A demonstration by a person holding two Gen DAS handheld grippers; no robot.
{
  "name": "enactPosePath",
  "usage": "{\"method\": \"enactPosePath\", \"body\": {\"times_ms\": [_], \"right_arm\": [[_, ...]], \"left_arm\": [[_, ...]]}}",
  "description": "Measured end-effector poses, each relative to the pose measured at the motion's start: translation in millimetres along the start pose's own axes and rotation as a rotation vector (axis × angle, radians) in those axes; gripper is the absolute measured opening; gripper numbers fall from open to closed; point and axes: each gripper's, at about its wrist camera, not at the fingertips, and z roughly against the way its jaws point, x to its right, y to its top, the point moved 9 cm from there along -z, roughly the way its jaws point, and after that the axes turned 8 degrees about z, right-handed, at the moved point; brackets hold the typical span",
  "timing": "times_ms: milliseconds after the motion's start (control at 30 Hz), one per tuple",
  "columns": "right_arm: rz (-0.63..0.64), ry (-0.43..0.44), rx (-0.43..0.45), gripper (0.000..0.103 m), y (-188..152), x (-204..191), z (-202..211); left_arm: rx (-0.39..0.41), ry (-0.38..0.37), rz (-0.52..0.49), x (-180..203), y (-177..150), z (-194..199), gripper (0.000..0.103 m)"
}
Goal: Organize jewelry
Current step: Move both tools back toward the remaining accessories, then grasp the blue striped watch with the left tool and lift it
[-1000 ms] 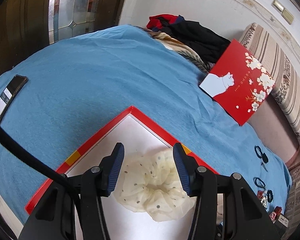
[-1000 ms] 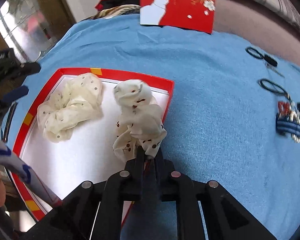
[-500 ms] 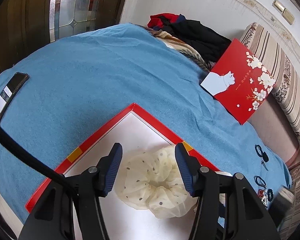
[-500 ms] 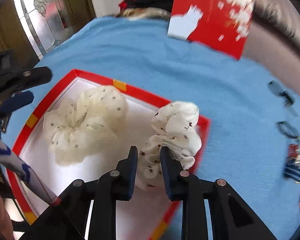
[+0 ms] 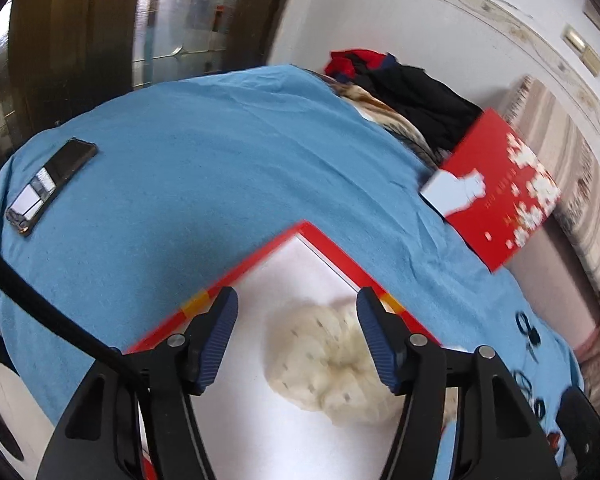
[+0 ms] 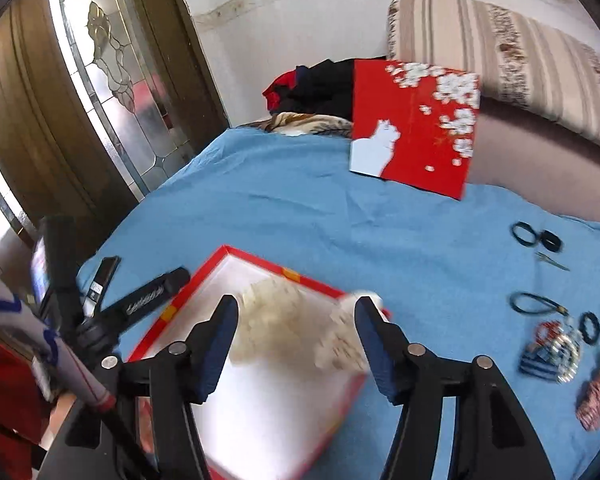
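1. Blue ribbed pads line the inner faces of both black tongs. The left tongs are angled downward over the red-rimmed box; their jaws are opening, nothing is pressed between them, and the cream dotted scrunchie is seen lying below the gap on the white box floor.
2. The right tongs are likewise pitched downward, seen above the same box; their jaws are opening and stand wide apart, with no pad touching fabric.
3. Compared with a second earlier, the right tongs, then clamped on the white scrunchie with brown spots, have let it go and have been lifted; that scrunchie is now seen blurred at the box's right rim, beside the cream one. The left tongs have been widened slightly, and their position is little changed.
4. Materials and shapes: both scrunchies are gathered, ruffled sheer cloth; the box is a shallow rectangle with a red border, yellow tape patches and a smooth white base. It rests on a blue terry-like cover spread over the bed.
5. Remaining jewelry on the cover is found at the right: black elastic hair ties, a thin clip, and a striped bow with beads.
6. A glossy red lid with white blossoms and a white cat leans at the back; a dark phone lies flat at the left.
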Motion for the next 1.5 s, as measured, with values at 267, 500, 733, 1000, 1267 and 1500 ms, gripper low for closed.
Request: {"method": "enactPosePath", "body": {"times_ms": [267,500,733,1000,1267,1500], "right_arm": [[-0.053,-0.320,-0.093,0.065,-134.8,131.3,86.6],[-0.310,-0.495,-0.121,0.065,-218.8,253.1,142.6],[-0.481,-0.473,-0.043,0.065,-238.6,307.8,138.6],[-0.550,-0.435,0.005,0.065,-234.7,339.7,111.1],[-0.629,-0.400,0.034,0.065,-243.0,359.7,109.3],[-0.628,-0.386,0.030,0.057,-240.0,369.8,94.5]], "left_arm": [[-0.022,-0.085,-0.191,58.6,-59.9,13.7,0.067],[-0.128,-0.231,-0.303,105.4,-132.6,15.9,0.067],[-0.199,-0.342,-0.428,153.8,-184.1,25.5,0.069],[-0.372,-0.444,-0.457,227.8,-232.8,0.7,0.074],[-0.550,-0.475,-0.444,290.8,-278.1,-42.3,0.075],[-0.573,-0.421,-0.517,310.1,-304.4,-59.7,0.065]]}}
